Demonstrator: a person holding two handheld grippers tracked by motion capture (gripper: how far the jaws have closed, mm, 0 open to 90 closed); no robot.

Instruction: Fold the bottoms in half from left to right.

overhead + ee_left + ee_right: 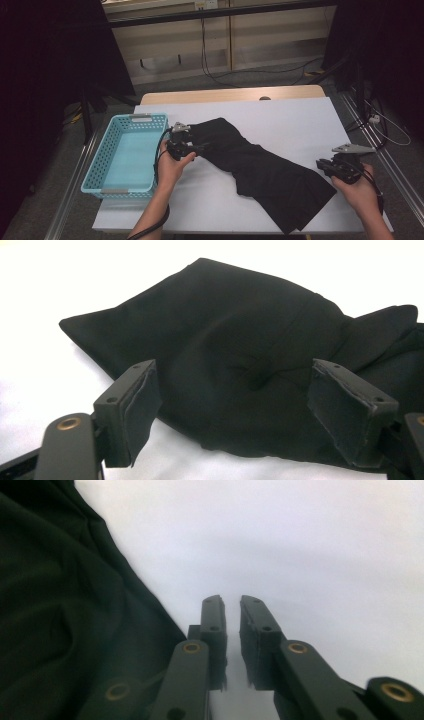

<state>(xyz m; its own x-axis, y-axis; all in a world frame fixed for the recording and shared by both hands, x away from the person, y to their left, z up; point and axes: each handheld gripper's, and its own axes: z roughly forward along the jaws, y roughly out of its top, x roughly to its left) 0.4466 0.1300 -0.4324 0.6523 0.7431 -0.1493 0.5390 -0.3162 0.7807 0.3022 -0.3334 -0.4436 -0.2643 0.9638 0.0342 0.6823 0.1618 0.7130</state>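
A black garment [260, 170] lies crumpled and diagonal on the white table cover [300, 120], running from the middle left to the front right. My left gripper [201, 148] is at its upper left end. In the left gripper view it stands open [235, 412], with the folded black cloth [225, 330] just ahead of and between its wide-spread jaws. My right gripper [321, 166] rests beside the garment's right edge. Its jaws [231, 605] are shut with nothing between them, the cloth [60, 620] lying just to their left.
A light blue perforated basket [95, 170] sits at the table's left edge, close to my left hand. Bare white cover stretches behind the garment and at the front left. A wooden table edge [230, 94] and cables on the floor lie beyond.
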